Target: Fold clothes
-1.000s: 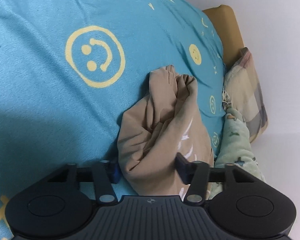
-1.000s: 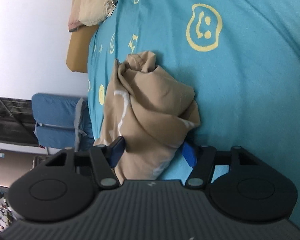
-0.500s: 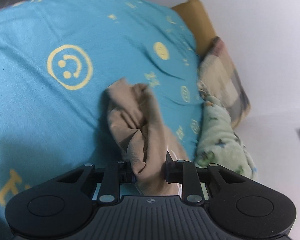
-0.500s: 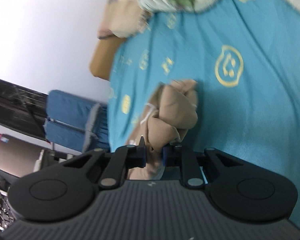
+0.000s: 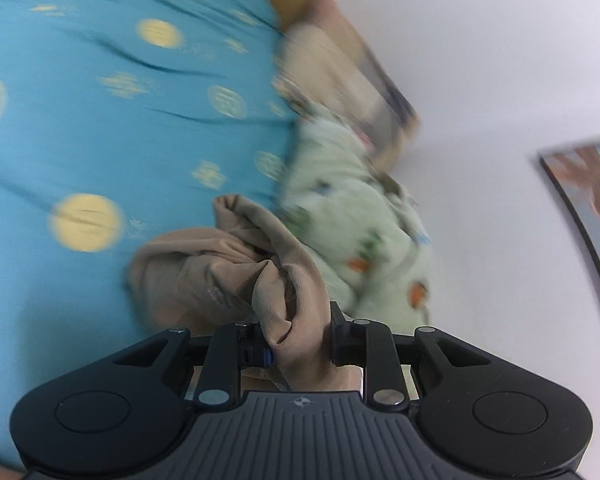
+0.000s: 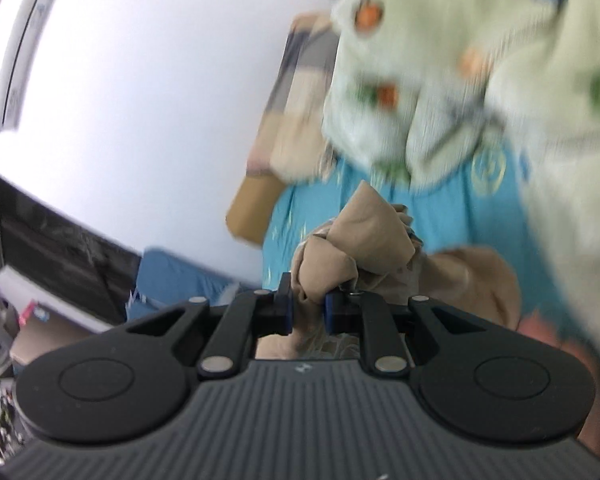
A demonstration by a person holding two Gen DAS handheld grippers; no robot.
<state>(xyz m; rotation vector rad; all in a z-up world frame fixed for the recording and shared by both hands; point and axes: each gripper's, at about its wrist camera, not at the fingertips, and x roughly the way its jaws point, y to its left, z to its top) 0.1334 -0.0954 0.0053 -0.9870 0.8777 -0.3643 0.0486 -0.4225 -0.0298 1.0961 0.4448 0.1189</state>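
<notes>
A crumpled tan garment [image 5: 228, 268] is bunched over the blue bedsheet [image 5: 100, 128] with yellow smiley prints. My left gripper [image 5: 300, 340] is shut on a fold of it, lifted off the sheet. My right gripper [image 6: 308, 308] is shut on another bunched part of the same tan garment [image 6: 364, 236], also held above the blue sheet [image 6: 452, 208]. Both views are motion-blurred.
A pale green patterned blanket [image 5: 352, 216] lies beside the garment and fills the upper right of the right wrist view [image 6: 480, 72]. A plaid pillow [image 5: 340, 72] lies against the white wall [image 5: 480, 80]. A blue chair [image 6: 180, 276] and dark screen [image 6: 52, 248] stand off the bed.
Both grippers went from open around the garment to shut on it, then lifted and swung it toward the green blanket and wall; the bed dropped away in both views.
</notes>
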